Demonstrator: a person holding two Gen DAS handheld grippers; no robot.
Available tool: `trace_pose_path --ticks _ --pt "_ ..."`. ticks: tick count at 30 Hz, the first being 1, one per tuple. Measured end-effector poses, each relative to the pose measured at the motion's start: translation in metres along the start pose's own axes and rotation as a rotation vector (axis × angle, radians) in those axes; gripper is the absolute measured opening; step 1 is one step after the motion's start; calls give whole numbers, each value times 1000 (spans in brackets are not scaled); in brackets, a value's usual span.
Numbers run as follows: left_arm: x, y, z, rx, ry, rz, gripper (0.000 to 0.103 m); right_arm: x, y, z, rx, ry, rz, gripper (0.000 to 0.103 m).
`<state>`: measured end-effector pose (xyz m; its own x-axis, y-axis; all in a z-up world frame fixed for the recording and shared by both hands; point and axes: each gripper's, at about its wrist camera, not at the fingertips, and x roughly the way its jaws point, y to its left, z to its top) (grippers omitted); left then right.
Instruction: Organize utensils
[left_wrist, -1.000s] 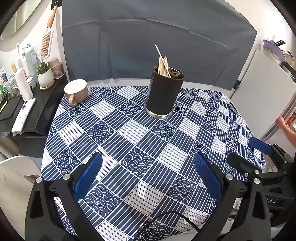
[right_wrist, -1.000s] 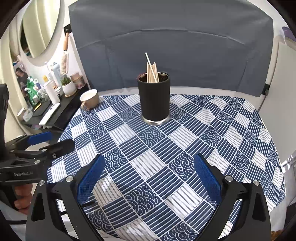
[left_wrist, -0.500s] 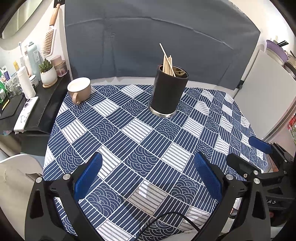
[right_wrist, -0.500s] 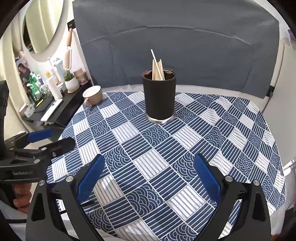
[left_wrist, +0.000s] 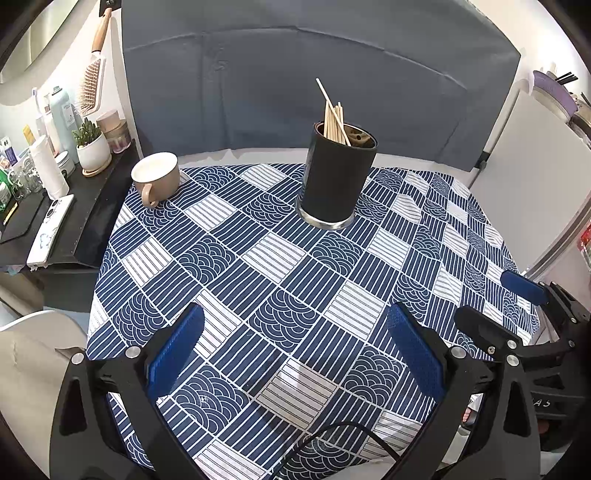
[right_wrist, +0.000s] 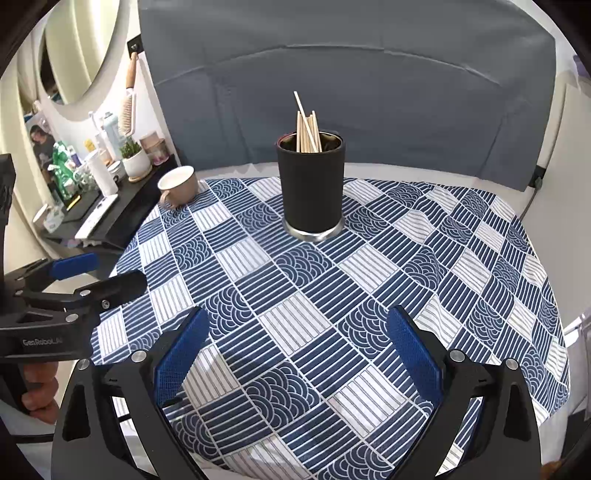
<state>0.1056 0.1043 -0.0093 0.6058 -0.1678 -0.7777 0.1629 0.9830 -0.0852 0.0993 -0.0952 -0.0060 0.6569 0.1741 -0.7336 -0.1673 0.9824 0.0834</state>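
A black cylindrical utensil holder (left_wrist: 334, 181) (right_wrist: 311, 188) stands upright at the far middle of the table. Several wooden chopsticks (left_wrist: 334, 122) (right_wrist: 307, 129) stick out of it. My left gripper (left_wrist: 295, 347) is open and empty above the near edge of the table. My right gripper (right_wrist: 299, 347) is open and empty above the near edge too. Each gripper shows at the side of the other's view: the right one in the left wrist view (left_wrist: 509, 306), the left one in the right wrist view (right_wrist: 85, 277).
A beige mug (left_wrist: 155, 181) (right_wrist: 179, 186) sits at the far left corner of the blue patterned tablecloth (left_wrist: 280, 269). A black side shelf (left_wrist: 55, 218) on the left holds bottles, a potted plant and a phone. A grey cloth backdrop (left_wrist: 295, 74) hangs behind.
Both grippers have shifted slightly, so the holder and mug sit a little further right in both views. A hand at the right edge of the left wrist view is gone. Both grippers stay open.
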Motion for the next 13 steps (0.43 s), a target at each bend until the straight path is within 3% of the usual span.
trace_pose_path --ticks 13 --pt "6 -5 1 27 28 5 97 5 -13 4 26 3 4 93"
